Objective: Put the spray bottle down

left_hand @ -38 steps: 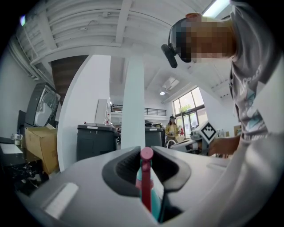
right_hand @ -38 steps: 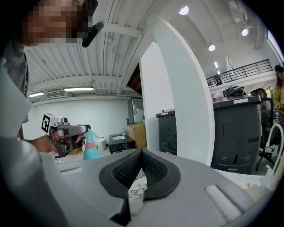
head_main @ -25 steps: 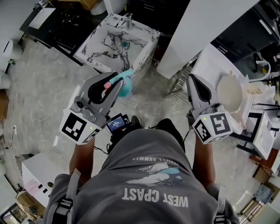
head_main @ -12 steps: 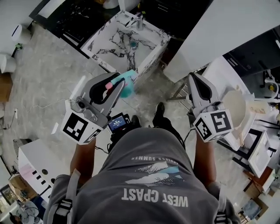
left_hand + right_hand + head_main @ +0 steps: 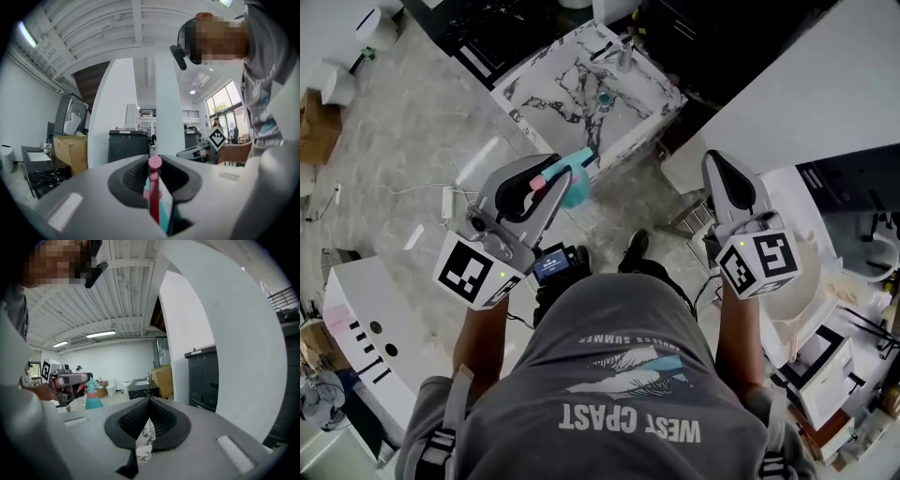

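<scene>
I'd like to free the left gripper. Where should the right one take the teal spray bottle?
On the teal plastic spray bottle, probably grip the body's narrow top, just below the pink collar, coming level from the right gripper side. It hangs upright from the left gripper, which holds its head, so the flared body is bare.

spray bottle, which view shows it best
The right gripper view: the spray bottle shows side-on, teal body, pink top, in the left gripper. The head view shows only teal past the fingers; the left gripper view, a thin sliver between them.
</scene>
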### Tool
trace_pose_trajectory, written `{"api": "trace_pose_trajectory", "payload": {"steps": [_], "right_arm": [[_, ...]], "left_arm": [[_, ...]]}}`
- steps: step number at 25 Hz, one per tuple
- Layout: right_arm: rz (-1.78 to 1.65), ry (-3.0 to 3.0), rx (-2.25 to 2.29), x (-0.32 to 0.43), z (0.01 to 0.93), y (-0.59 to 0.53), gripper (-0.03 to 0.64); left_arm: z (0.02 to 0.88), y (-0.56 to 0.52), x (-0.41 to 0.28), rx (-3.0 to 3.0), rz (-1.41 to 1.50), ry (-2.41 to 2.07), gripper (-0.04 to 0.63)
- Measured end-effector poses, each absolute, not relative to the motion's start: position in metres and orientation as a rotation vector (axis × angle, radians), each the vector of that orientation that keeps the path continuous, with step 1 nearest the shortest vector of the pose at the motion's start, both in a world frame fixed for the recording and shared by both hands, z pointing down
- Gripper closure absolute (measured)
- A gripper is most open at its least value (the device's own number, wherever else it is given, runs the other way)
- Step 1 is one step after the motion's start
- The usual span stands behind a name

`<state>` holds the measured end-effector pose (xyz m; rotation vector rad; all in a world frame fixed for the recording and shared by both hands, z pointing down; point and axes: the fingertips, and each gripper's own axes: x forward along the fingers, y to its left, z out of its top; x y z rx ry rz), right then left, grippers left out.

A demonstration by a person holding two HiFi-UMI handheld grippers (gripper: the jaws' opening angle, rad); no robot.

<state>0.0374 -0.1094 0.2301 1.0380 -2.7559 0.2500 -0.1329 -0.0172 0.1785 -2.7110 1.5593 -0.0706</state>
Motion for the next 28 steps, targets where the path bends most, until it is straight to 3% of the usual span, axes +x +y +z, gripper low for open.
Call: {"api": "trace_pose_trajectory", "payload": {"steps": [13,28], "right_arm": [[0.265,-2.809,0.785,0.02,0.251,-0.155,0.615],[0.326,-2.675,1.143,0.031,0.253,-0.188,0.615]], "left_arm": [[0.181,-0.043,-0.132,-2.58,-0.125,1.771,0.534],[0.196,-0.137,-0.139,-2.808,-0.107,1.407,0.534]]}}
